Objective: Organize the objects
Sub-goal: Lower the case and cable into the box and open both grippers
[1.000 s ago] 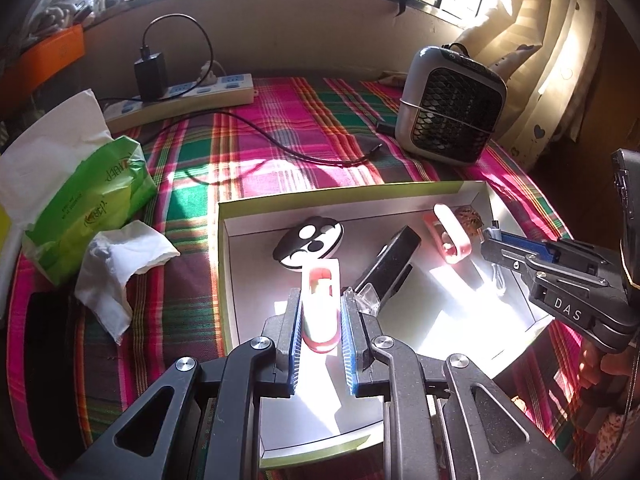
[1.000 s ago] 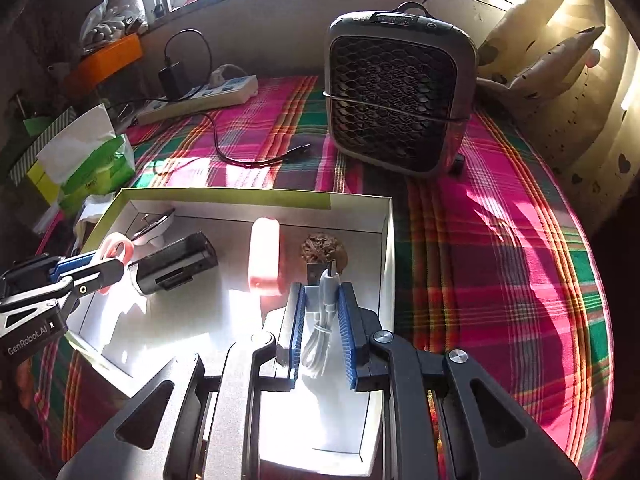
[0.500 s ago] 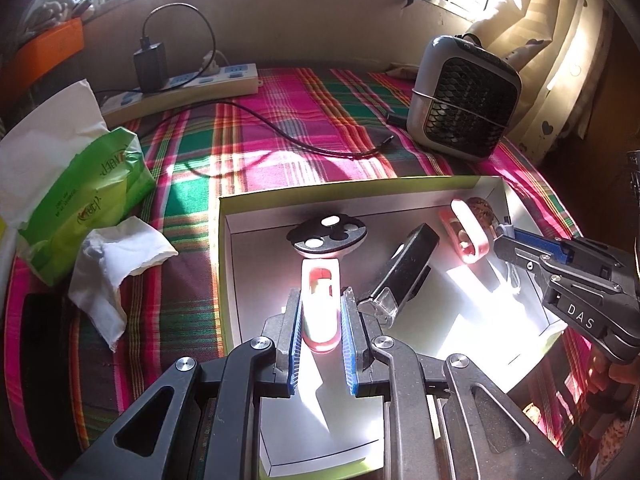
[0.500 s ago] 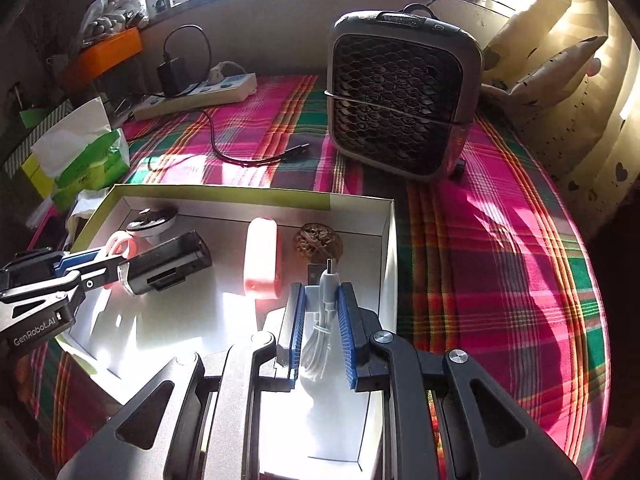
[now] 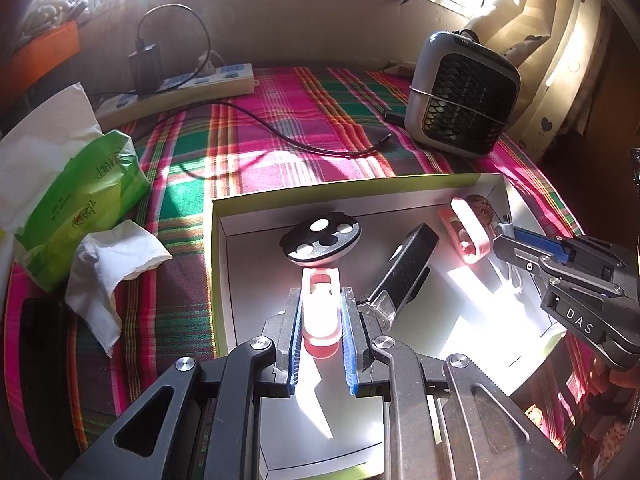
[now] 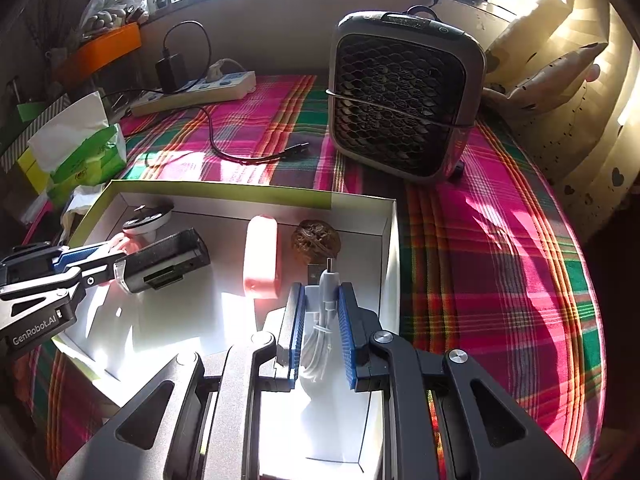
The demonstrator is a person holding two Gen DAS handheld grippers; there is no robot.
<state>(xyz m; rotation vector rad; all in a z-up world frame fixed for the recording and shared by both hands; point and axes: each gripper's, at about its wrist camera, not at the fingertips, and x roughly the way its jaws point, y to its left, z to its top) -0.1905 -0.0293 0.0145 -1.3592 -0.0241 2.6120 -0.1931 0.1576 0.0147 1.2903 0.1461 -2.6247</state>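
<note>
An open white box with a green rim (image 5: 218,240) lies on the plaid cloth. My left gripper (image 5: 320,308) is shut on the pink handle of a device (image 5: 320,284) with a round black-and-white head (image 5: 320,238), over the box's left part. My right gripper (image 6: 320,312) is shut on a bundled white USB cable (image 6: 326,304) at the box's right wall (image 6: 394,248). Inside lie a black rectangular device (image 5: 404,276), a pink oblong case (image 5: 468,232) and a walnut (image 6: 316,240). Each gripper shows in the other's view: the right gripper (image 5: 516,246), the left gripper (image 6: 114,260).
A grey desk fan (image 6: 404,92) stands behind the box at the right. A power strip (image 5: 180,88) with a black cable (image 5: 280,140) lies at the back. A green tissue pack (image 5: 80,200) and a crumpled tissue (image 5: 112,264) sit left of the box. Curtains hang at the right.
The left gripper has shifted slightly with the pink-handled device, whose round head now shows more edge-on. The right gripper has kept still with the cable.
</note>
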